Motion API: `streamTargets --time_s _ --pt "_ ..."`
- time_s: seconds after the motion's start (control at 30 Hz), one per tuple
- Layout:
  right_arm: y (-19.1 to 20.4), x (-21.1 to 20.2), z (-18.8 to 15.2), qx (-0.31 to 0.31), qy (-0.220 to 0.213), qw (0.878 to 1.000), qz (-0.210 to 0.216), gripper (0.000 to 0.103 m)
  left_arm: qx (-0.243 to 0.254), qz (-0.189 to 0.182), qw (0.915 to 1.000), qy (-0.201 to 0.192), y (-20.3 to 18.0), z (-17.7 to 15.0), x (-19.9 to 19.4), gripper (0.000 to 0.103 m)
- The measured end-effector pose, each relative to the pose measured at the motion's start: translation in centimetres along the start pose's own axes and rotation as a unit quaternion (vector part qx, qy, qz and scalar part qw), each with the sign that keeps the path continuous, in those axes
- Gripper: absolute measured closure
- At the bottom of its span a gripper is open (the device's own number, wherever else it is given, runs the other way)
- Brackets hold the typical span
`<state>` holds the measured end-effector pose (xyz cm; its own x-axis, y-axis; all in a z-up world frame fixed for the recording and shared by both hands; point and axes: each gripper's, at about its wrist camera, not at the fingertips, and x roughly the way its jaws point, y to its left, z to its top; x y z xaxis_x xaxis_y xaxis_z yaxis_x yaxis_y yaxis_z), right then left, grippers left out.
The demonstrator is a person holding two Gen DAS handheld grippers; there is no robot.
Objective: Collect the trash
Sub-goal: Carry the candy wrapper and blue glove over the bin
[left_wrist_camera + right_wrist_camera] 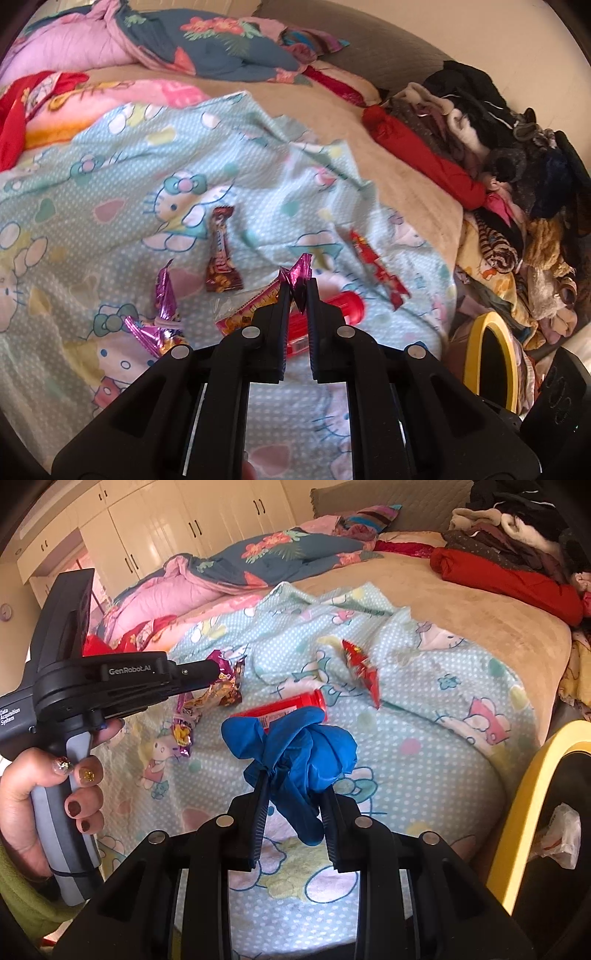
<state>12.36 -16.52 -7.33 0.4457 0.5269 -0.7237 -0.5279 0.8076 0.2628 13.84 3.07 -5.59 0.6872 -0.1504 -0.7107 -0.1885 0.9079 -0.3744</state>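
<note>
Left wrist view: the left tool is clamped on a crumpled purple foil, its jaws nearly touching, with the foil's twisted end sticking up past the tips. The tool angles down over a pale blue sheet on the bed. Its fingers hide much of a red tube and a pink packet just behind them. A brown wrapper lies farther off to the left, a red wrapper to the right, and more purple foil near left, partly cut off by the tool body. A clothes pile fills the right side; a yellow bin rim shows near right, mostly out of frame.

Right wrist view: the right tool grips a bunched blue glove between its pads, held above the sheet. The glove covers the near end of the red tube. The red wrapper lies beyond, blurred. At left a hand wraps the grey handle of the left tool, which points right; its tip merges with the foil and wrappers behind, so the pinch is hard to make out here. The bin rim is cut off at right.
</note>
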Motion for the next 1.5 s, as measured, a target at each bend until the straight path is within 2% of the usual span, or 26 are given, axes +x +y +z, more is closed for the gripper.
streamTargets --time_s 0.57,1.5 --pt "-2.6 -4.7 0.0 0.019 -0.044 0.999 -0.016 0.077 0.049 -0.030 0.9982 -0.016 -5.3 0.2 -2.0 0.098" --pt "-8.2 -11.0 -2.1 0.071 -0.097 0.991 -0.053 0.077 0.130 -0.083 0.9879 -0.015 -14.2 -1.5 -3.2 0.098"
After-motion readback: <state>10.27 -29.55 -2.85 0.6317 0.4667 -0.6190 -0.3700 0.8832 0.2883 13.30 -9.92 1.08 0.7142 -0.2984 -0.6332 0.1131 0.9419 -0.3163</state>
